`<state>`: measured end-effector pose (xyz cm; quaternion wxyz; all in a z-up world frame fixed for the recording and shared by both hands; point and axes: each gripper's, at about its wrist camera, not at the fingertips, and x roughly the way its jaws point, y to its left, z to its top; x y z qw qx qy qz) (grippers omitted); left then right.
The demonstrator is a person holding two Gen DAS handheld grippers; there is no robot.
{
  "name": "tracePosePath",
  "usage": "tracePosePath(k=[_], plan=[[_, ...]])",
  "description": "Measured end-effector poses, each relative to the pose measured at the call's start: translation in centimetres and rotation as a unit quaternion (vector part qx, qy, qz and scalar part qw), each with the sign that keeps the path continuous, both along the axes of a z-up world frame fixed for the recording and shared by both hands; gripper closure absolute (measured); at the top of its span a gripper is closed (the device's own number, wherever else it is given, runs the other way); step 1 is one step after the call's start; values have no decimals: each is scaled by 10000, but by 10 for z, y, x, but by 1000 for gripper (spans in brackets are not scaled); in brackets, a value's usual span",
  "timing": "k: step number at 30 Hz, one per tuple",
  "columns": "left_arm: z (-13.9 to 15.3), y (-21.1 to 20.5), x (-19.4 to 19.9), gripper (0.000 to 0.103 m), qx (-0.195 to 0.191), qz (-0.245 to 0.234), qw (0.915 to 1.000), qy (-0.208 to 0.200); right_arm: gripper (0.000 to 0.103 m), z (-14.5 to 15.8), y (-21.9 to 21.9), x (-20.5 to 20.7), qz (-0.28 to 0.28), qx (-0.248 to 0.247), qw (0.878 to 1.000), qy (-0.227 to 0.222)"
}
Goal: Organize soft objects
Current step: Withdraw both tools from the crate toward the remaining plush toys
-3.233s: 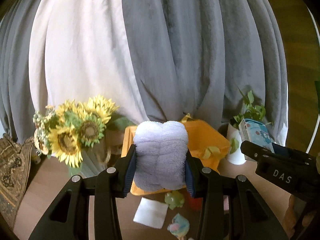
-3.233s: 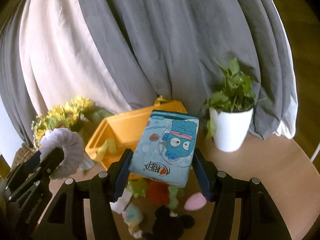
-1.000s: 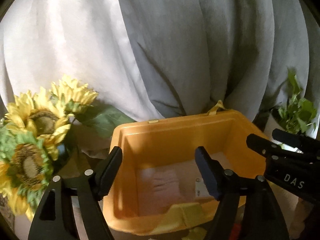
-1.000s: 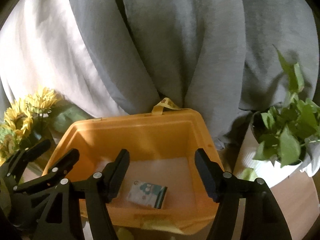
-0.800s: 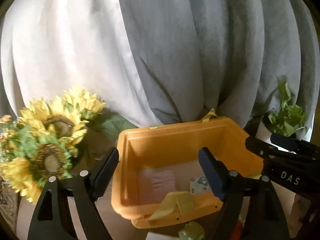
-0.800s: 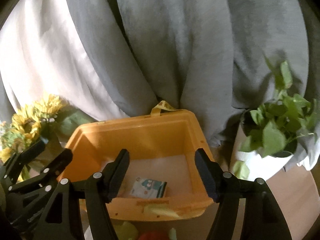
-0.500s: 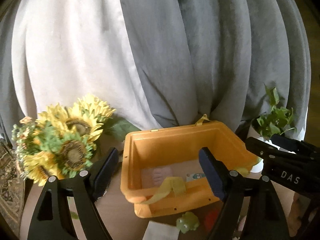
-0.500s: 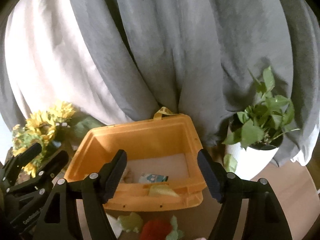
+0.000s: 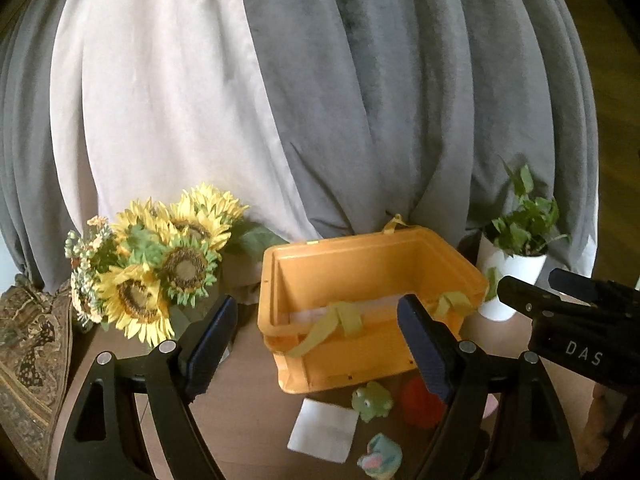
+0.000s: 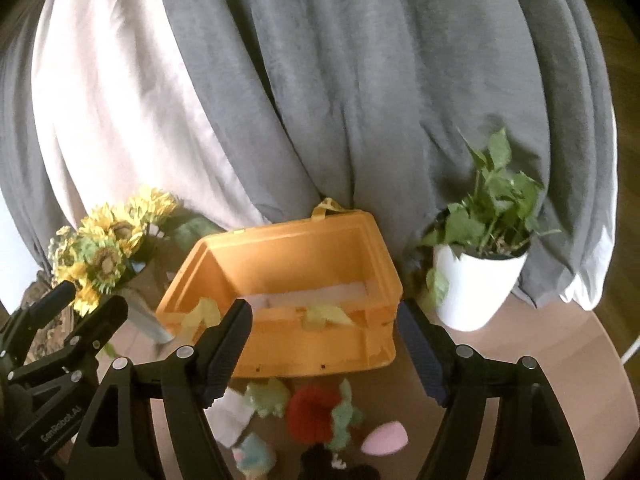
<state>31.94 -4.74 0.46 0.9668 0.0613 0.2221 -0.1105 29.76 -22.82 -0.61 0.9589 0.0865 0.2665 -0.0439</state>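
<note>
Several soft toys lie scattered before the orange bin.

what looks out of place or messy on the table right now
Several soft items lie loose in front of the orange bin rather than in it: a red pom-pom, a green frog toy, a white folded cloth and a pink sponge. Both grippers' jaws are open and empty.

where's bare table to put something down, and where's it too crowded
Free: the table right of the bin and in front of the plant pot; also the strip between the sunflowers and the bin. Crowded: right in front of the bin, where the frog, red toy and white cloth cluster.
</note>
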Motion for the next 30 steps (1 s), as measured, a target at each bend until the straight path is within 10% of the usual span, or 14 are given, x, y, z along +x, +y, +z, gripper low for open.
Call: tracePosePath(k=[30], plan=[[-67, 35, -37, 21, 448, -2036, 9766, 527, 23, -66, 52, -93, -1348, 400, 9880, 634]])
